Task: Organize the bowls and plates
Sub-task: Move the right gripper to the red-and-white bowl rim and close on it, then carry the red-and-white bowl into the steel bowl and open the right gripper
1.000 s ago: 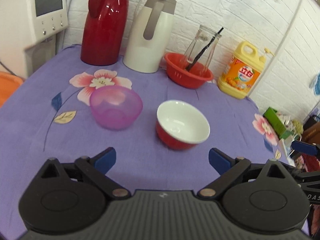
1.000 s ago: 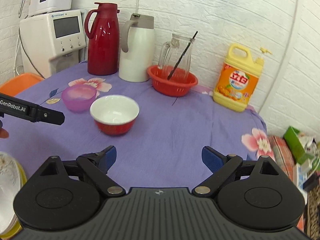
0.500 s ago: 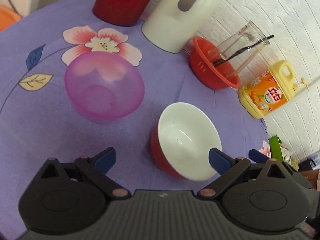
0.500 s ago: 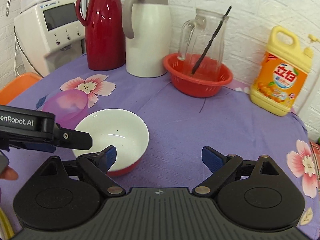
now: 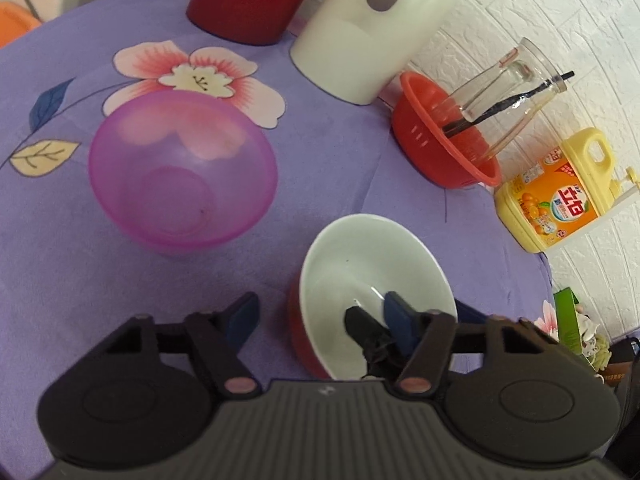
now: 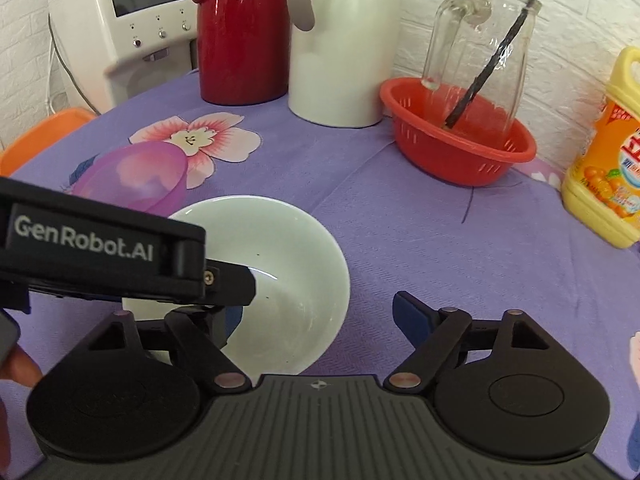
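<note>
While closing, left tongs [image 5: 320,316] astride bowl [image 5: 360,264] rim.

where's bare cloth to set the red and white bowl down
Widest free patch: the purple cloth between the red-and-white bowl, the red basket and the yellow detergent bottle. A second strip lies in front of the pink bowl, toward the near edge. Crowded along the wall: red flask, white jug, basket.

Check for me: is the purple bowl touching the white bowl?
Apart. The left wrist view shows a strip of bare purple cloth between the purple bowl and the white bowl; the right wrist view is partly blocked there.
</note>
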A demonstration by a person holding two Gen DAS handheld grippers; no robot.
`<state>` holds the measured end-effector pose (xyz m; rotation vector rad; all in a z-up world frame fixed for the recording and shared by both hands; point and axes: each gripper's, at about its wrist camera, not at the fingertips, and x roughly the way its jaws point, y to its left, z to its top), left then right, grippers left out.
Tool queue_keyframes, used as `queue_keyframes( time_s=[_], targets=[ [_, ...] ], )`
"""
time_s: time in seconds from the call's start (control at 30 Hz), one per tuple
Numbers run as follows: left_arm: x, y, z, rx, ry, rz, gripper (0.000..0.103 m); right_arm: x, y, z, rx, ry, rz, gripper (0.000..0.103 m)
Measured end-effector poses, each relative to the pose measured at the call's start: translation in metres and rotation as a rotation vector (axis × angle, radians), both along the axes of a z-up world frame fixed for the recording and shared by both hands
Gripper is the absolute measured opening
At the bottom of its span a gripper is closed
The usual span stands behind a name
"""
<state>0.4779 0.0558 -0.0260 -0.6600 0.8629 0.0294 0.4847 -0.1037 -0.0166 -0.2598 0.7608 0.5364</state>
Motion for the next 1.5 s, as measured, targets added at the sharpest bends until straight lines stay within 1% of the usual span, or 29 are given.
queue_keyframes(
  time_s=[0.07,0.1,0.13,0.2,0.27,0.33,0.37,0.43,0.5,0.63,0.93,1.1,1.27,1.37,1.5],
  targets=[
    [0.001,0.001,-0.001,0.0,-0.006,-0.009,0.048,0.003,-0.003,-0.002,0.045,0.039,0.014,0.103],
    [0.002,0.001,-0.002,0.007,-0.008,-0.014,0.044,0.004,-0.004,-0.004,0.079,0.071,0.023,0.1],
    [0.001,0.0,-0.001,0.015,-0.01,-0.019,0.042,0.004,-0.004,-0.005,0.115,0.107,0.027,0.09],
    [0.0,-0.001,-0.002,0.019,-0.013,-0.034,0.043,0.002,-0.002,-0.005,0.107,0.097,0.03,0.089],
    [-0.001,-0.002,-0.001,0.007,-0.01,-0.045,0.043,-0.002,0.0,-0.003,0.088,0.088,0.027,0.087],
    [-0.002,-0.005,0.002,0.036,0.0,-0.054,0.043,-0.007,0.001,-0.001,0.068,0.082,0.03,0.081],
    [-0.003,-0.006,0.002,0.041,0.001,-0.058,0.043,-0.01,0.003,0.0,0.058,0.077,0.032,0.08],
    [-0.006,-0.006,0.003,0.027,0.002,-0.064,0.043,-0.014,0.002,0.001,0.041,0.071,0.026,0.08],
    [-0.011,-0.006,0.006,0.021,-0.002,-0.07,0.043,-0.017,0.0,0.002,0.044,0.071,0.021,0.08],
    [-0.024,-0.011,0.017,0.043,-0.023,-0.09,0.043,-0.029,-0.004,0.011,0.054,0.059,0.012,0.08],
    [-0.063,-0.025,0.034,0.017,-0.041,-0.128,0.043,-0.073,-0.019,0.028,0.034,0.024,-0.023,0.08],
    [-0.099,-0.039,0.047,0.005,-0.07,-0.164,0.043,-0.109,-0.032,0.041,0.019,-0.002,-0.05,0.081],
    [-0.143,-0.061,0.056,0.001,-0.101,-0.213,0.043,-0.156,-0.05,0.05,0.009,-0.031,-0.099,0.081],
    [-0.169,-0.074,0.055,-0.001,-0.105,-0.244,0.043,-0.184,-0.06,0.049,-0.002,-0.037,-0.128,0.082],
    [-0.199,-0.09,0.046,-0.009,-0.094,-0.279,0.043,-0.219,-0.069,0.04,-0.031,-0.034,-0.163,0.083]
  ],
)
